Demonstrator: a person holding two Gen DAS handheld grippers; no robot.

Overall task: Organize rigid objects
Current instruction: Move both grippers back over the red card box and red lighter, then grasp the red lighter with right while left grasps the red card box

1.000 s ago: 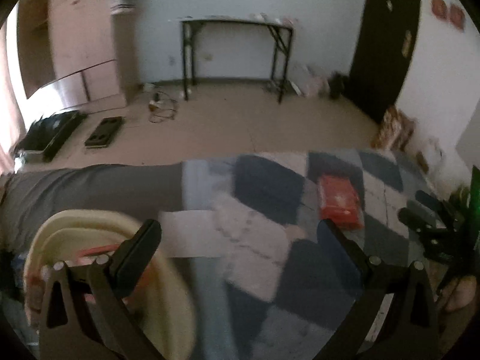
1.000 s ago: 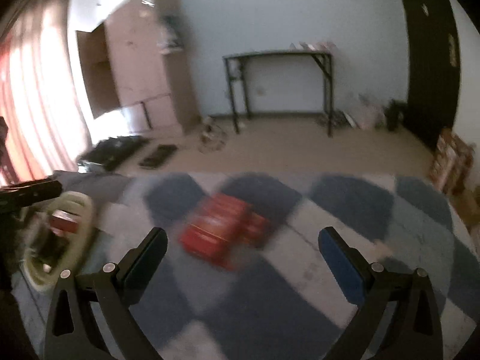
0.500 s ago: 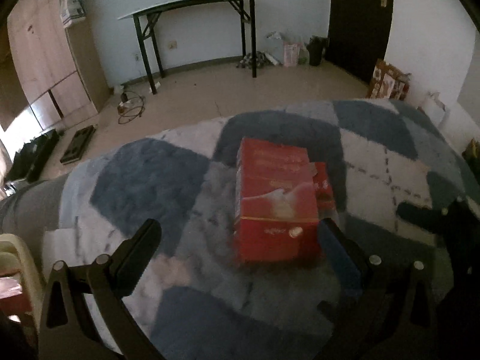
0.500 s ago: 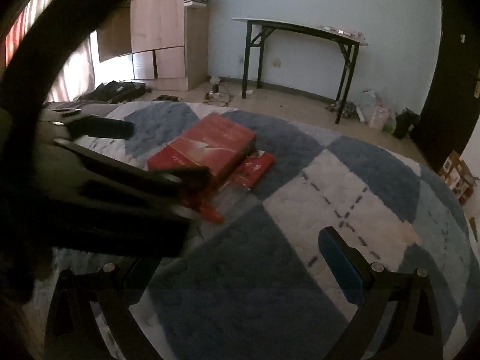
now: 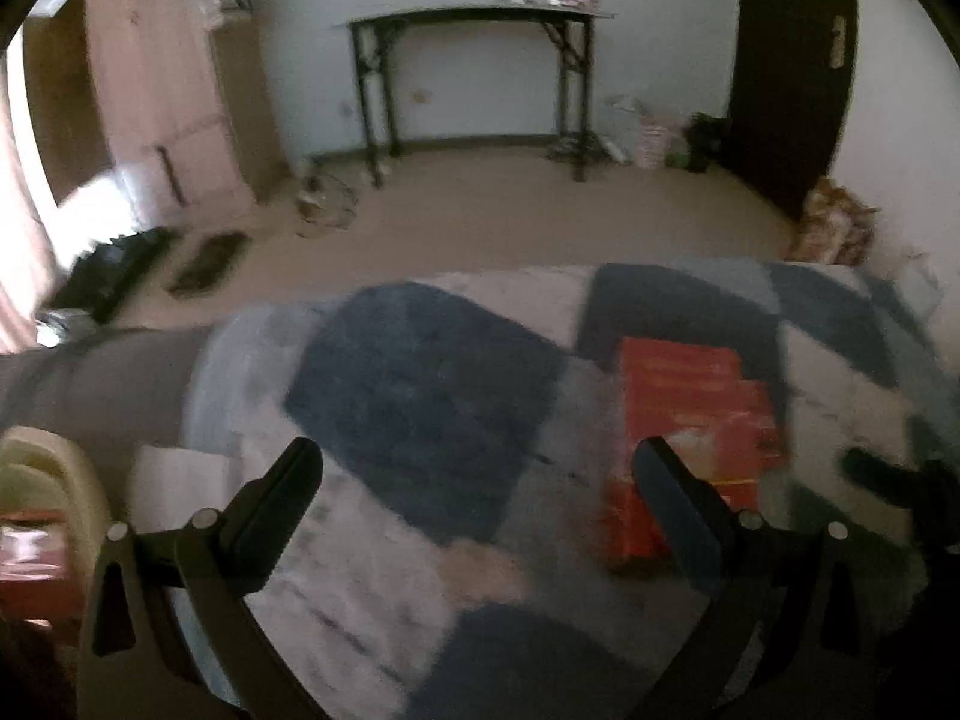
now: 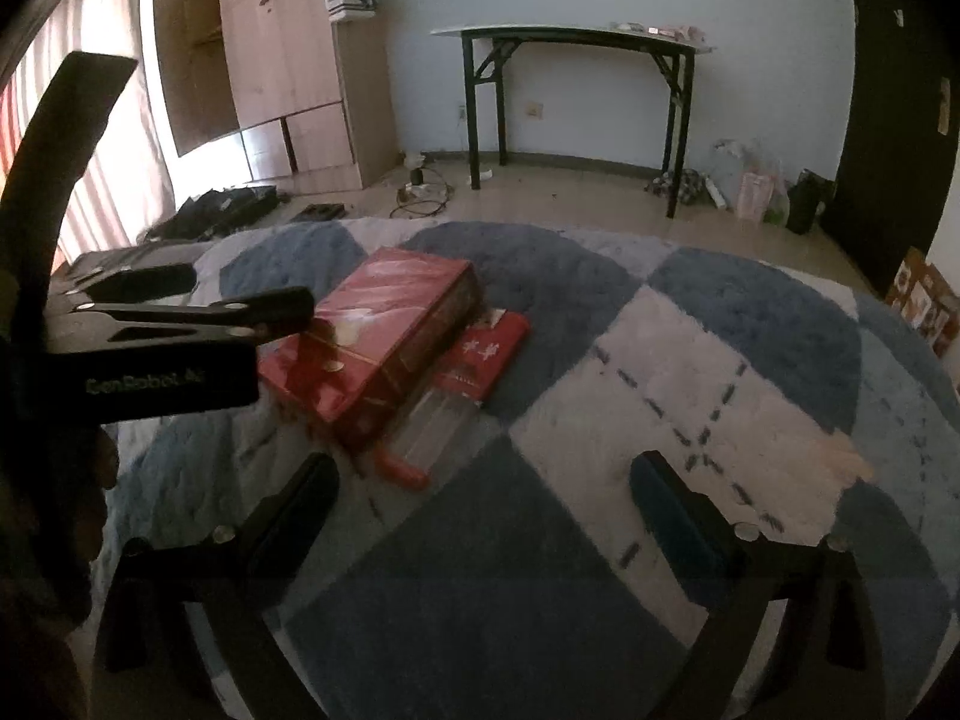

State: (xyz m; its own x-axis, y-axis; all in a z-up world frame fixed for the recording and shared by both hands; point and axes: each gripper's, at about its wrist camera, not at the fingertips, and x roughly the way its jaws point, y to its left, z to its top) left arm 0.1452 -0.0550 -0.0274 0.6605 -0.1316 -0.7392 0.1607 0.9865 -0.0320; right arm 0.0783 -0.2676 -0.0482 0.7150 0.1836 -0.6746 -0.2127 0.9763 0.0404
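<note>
A large red box lies on the blue-and-white checked blanket, on top of a flat red packet with a clear window. My right gripper is open and empty, short of the box and to its right. My left gripper reaches in from the left, its near finger over the box's left end. In the blurred left wrist view the left gripper is open, and the red box lies by its right finger. The right gripper shows dark at the right edge.
A cream basket with something red inside sits at the far left, next to a white sheet. Beyond the blanket are bare floor, a black-legged table against the wall, a wooden wardrobe and a dark door.
The left wrist view has swung left: the red box, half a second ago centred between its fingers, now sits at the right finger. The right gripper has barely moved.
</note>
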